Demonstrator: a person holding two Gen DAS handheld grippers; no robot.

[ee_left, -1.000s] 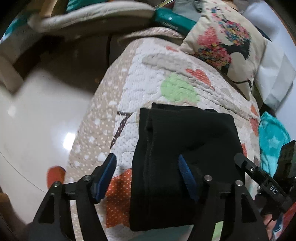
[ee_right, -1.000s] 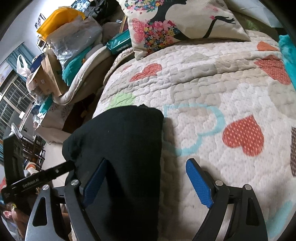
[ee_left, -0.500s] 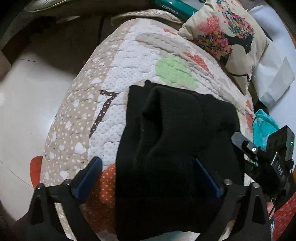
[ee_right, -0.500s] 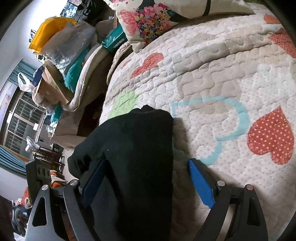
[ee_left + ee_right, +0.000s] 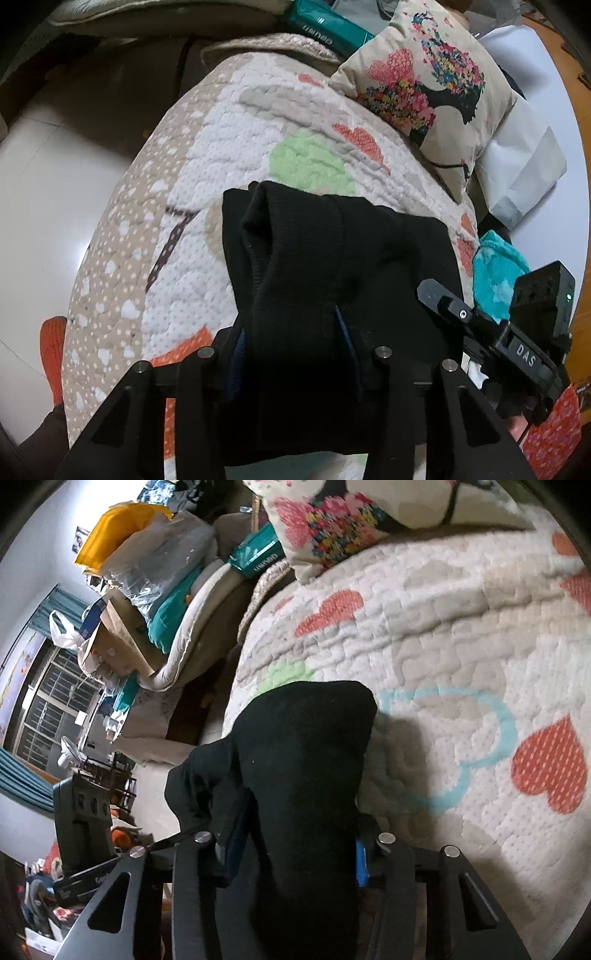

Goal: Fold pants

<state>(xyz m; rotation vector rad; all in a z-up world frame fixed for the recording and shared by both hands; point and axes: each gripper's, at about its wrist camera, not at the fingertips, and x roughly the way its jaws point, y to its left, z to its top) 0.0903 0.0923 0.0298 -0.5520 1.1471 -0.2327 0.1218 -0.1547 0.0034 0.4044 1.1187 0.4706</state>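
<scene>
The black pants lie folded into a thick bundle on the heart-patterned quilt, near the bed's left edge. My left gripper is shut on the near left part of the bundle, and the cloth bunches up between its blue pads. My right gripper is shut on the near right part of the pants; the cloth rises in a hump between its fingers. The right gripper's body shows in the left wrist view.
A floral pillow and a white pillow lie at the head of the bed. A teal cloth lies at the right. The bed edge drops to a shiny floor at left. Boxes and bags are piled beside the bed.
Both grippers were open astride the folded pants. They have now closed on the cloth, which has bunched up and lifted between the fingers.
</scene>
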